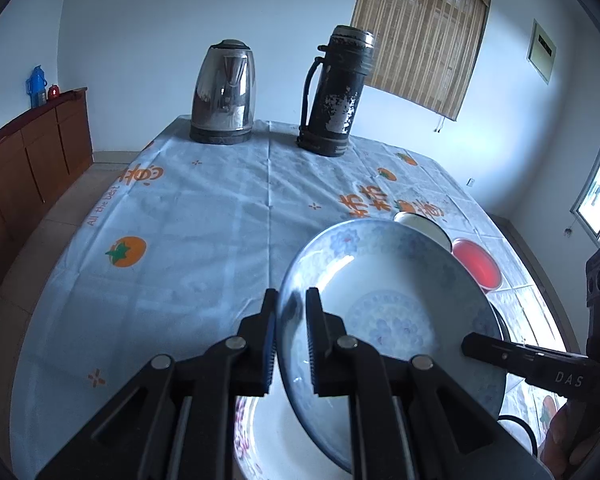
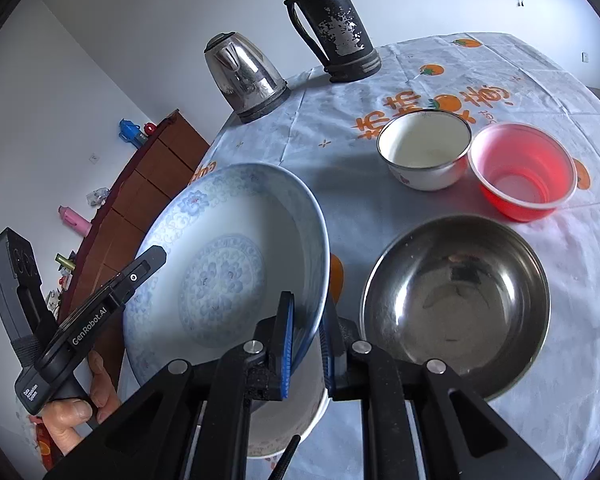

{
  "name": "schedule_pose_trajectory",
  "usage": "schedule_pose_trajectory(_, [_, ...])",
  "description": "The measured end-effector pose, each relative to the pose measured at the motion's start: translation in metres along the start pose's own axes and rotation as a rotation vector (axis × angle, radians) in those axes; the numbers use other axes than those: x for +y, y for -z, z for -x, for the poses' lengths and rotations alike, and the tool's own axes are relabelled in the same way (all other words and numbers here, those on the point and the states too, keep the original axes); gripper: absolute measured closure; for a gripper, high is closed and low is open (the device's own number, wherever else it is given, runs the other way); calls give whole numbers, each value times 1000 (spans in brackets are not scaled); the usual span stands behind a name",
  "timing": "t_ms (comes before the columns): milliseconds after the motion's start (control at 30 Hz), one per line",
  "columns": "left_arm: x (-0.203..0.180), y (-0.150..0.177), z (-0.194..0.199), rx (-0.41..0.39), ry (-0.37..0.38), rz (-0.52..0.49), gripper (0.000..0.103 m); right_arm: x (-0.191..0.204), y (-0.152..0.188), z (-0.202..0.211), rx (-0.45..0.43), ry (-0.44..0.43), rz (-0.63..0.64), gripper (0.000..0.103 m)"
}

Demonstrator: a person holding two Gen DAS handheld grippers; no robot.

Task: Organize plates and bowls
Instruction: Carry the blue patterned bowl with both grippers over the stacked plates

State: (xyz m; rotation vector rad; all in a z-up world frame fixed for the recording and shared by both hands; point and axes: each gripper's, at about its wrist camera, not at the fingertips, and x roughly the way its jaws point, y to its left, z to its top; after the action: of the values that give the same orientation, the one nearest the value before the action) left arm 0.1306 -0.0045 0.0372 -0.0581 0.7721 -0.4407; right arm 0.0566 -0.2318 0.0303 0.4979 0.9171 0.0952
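Note:
A blue-patterned porcelain plate [image 1: 384, 312] is held tilted in the air between both grippers; it also shows in the right wrist view [image 2: 228, 264]. My left gripper [image 1: 291, 320] is shut on its left rim. My right gripper [image 2: 306, 316] is shut on its right rim. Under it lies a white plate with a pink floral rim [image 1: 268, 444], partly hidden; it also shows in the right wrist view [image 2: 296, 428]. A steel bowl [image 2: 456, 300], a white enamel bowl [image 2: 424, 150] and a red plastic bowl [image 2: 524, 172] stand on the table to the right.
A steel kettle [image 1: 224, 92] and a worn black thermos [image 1: 338, 92] stand at the far end of the table, on a white cloth with orange prints [image 1: 188, 216]. A wooden sideboard [image 1: 28, 152] runs along the left wall.

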Motion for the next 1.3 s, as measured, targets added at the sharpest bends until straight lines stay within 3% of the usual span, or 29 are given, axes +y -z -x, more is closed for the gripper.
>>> schedule_pose_trajectory(667, [7, 35, 21, -4, -25, 23, 93, 5, 38, 5, 8, -13, 16, 89])
schedule_pose_trajectory(1300, [25, 67, 4, 61, -41, 74, 92, 12, 61, -13, 22, 37, 67, 89])
